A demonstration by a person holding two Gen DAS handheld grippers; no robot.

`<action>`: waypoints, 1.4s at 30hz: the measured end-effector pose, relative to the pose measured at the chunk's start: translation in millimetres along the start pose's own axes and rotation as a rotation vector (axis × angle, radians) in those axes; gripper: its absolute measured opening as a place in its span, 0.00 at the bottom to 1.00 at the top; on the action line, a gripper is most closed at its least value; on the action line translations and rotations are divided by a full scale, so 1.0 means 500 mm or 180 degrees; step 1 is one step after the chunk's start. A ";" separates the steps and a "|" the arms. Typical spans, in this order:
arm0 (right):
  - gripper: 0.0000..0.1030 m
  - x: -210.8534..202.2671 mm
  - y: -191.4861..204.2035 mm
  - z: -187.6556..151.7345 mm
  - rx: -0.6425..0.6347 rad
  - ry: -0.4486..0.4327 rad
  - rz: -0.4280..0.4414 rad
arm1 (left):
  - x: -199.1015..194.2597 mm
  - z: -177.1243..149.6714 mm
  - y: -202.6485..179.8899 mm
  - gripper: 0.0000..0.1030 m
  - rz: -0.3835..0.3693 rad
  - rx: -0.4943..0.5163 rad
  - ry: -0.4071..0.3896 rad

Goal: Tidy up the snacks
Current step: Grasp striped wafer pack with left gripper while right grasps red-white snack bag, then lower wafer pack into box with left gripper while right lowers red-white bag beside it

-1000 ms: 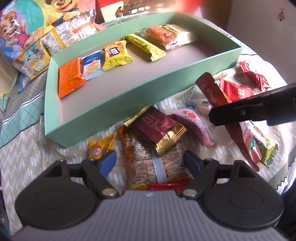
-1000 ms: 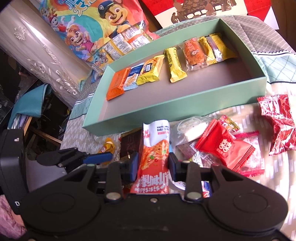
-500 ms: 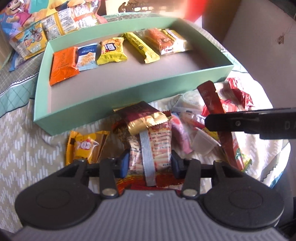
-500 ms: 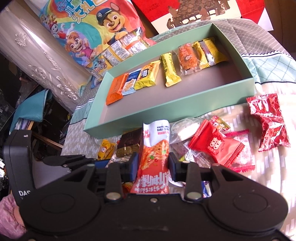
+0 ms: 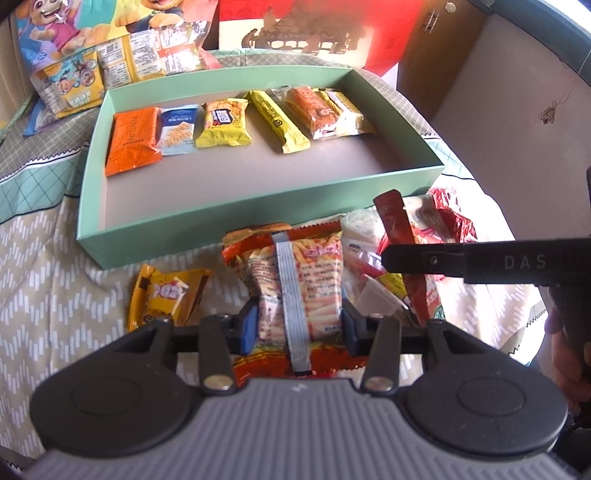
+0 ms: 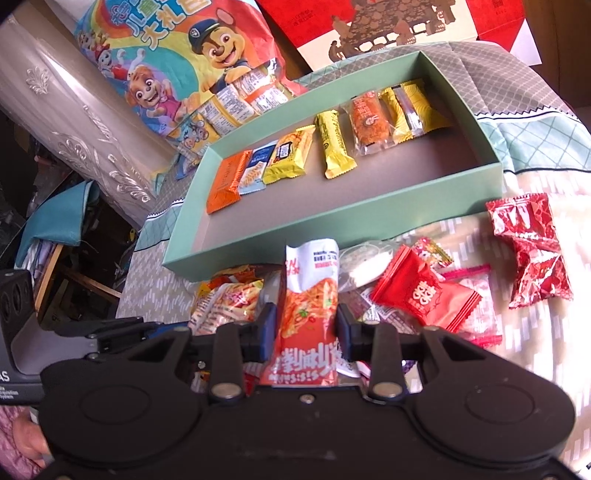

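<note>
My left gripper (image 5: 295, 325) is shut on a red and white crisp-stick packet (image 5: 295, 273), held up in front of the green box (image 5: 221, 229). My right gripper (image 6: 306, 325) is shut on a long red noodle-snack packet (image 6: 310, 295), also seen edge-on in the left wrist view (image 5: 395, 218). The green box (image 6: 369, 206) holds several snacks in a row along its far side, from an orange packet (image 5: 133, 140) to yellow packets (image 5: 343, 110). The near half of the box floor is bare.
Loose snacks lie on the cloth before the box: a yellow packet (image 5: 166, 291), red packets (image 6: 424, 295), a crumpled red foil bag (image 6: 528, 251). A cartoon-dog gift bag (image 6: 184, 62) and red carton (image 6: 388, 29) stand behind the box.
My left gripper closed on the crisp-stick packet and lifted it from the pile; the dark red and gold packet on top slid off. The right gripper kept its hold and rose slightly.
</note>
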State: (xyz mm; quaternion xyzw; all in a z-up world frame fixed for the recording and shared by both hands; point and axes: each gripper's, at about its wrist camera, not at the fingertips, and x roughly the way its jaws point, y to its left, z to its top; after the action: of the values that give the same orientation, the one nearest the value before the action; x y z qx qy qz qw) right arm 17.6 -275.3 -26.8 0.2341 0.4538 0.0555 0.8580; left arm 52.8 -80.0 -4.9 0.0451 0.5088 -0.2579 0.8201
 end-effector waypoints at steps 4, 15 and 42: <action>0.32 -0.020 -0.001 0.025 -0.0012 -0.0099 0.0000 | -0.036 0.040 -0.017 0.42 -0.0022 0.0015 -0.0179; 0.32 -0.061 -0.023 0.103 -0.0027 -0.0349 -0.0082 | -0.034 0.112 -0.037 0.42 -0.0174 -0.0064 -0.0252; 0.44 0.101 -0.133 0.309 -0.0108 -0.0125 -0.0587 | 0.235 0.276 -0.120 0.75 0.0244 0.0000 -0.0168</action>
State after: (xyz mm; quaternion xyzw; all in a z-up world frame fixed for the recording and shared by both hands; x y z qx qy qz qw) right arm 163.3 -372.9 -20.9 0.1779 0.4554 -0.0207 0.8721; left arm 177.5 -222.6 -28.5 0.0577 0.4849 -0.2274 0.8425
